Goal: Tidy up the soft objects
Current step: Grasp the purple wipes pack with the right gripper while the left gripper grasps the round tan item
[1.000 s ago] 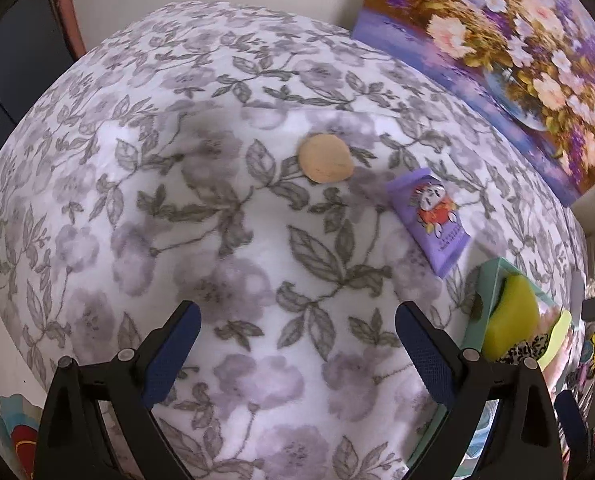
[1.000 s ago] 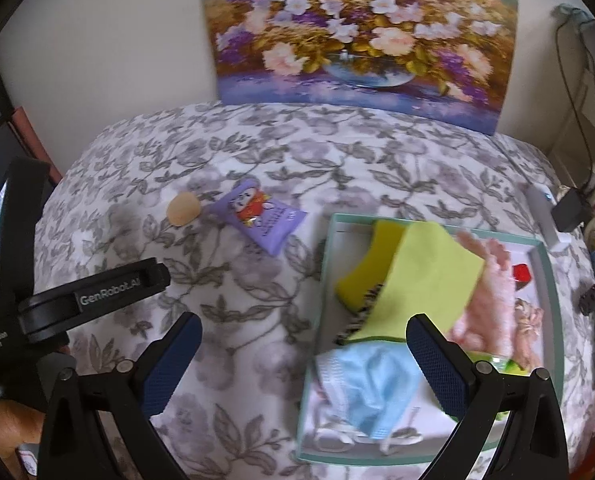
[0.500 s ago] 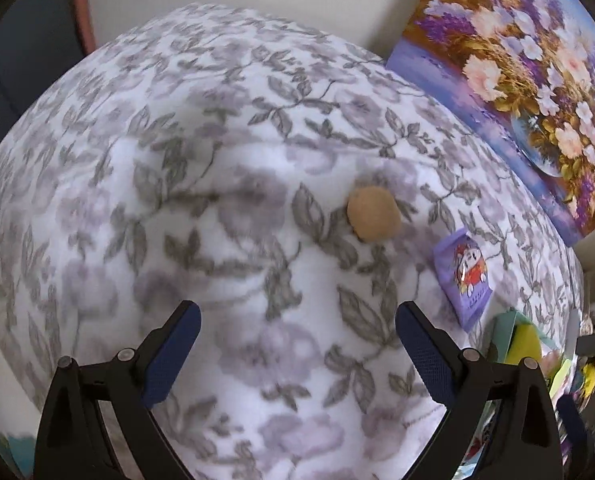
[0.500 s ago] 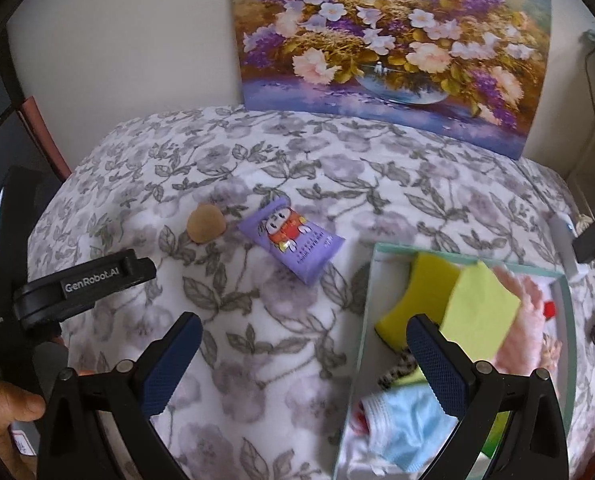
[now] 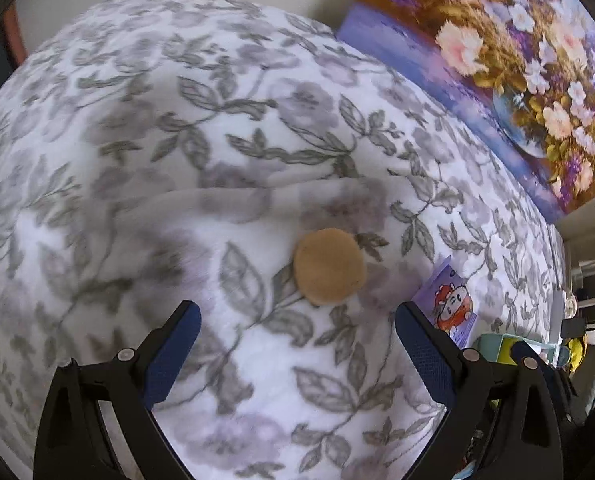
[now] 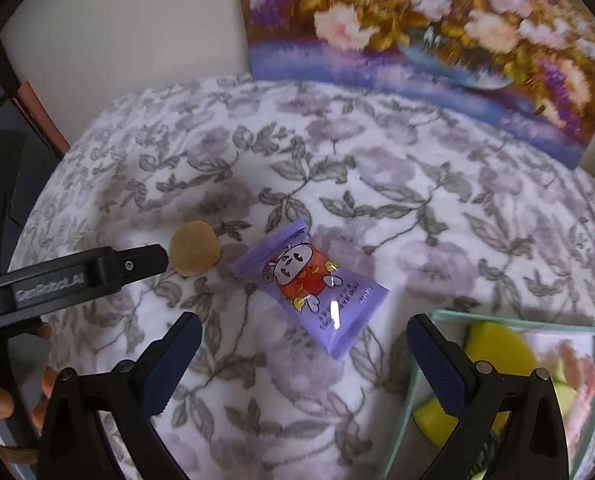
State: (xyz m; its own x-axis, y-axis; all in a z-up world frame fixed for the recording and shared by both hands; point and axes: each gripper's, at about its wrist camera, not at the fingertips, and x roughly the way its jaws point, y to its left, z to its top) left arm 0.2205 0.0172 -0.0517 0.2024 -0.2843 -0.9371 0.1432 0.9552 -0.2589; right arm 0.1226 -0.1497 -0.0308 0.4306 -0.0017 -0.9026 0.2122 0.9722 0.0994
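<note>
A round tan puff (image 5: 329, 266) lies on the flowered blanket (image 5: 177, 160), just ahead of my open left gripper (image 5: 297, 344) and slightly right of its centre line. To the puff's right lies a purple cartoon packet (image 5: 451, 304). In the right wrist view the same packet (image 6: 311, 280) rests just ahead of my open right gripper (image 6: 303, 350), with the puff (image 6: 194, 248) to its left beside the left gripper's finger (image 6: 137, 266). A pale green tray (image 6: 509, 320) at the lower right holds a yellow sponge (image 6: 493, 346) and pink fabric (image 6: 573, 364).
A flower painting (image 6: 417, 32) leans against the wall behind the blanket. A hand (image 6: 1, 396) grips the left tool at the lower left. A red-edged board (image 6: 41, 116) stands past the blanket's left side. Cables and small items (image 5: 577, 320) sit beyond the right edge.
Both grippers have moved forward and down. The puff now sits close in front of the left gripper, and the packet close in front of the right one. The tray slid toward the frame edge.
</note>
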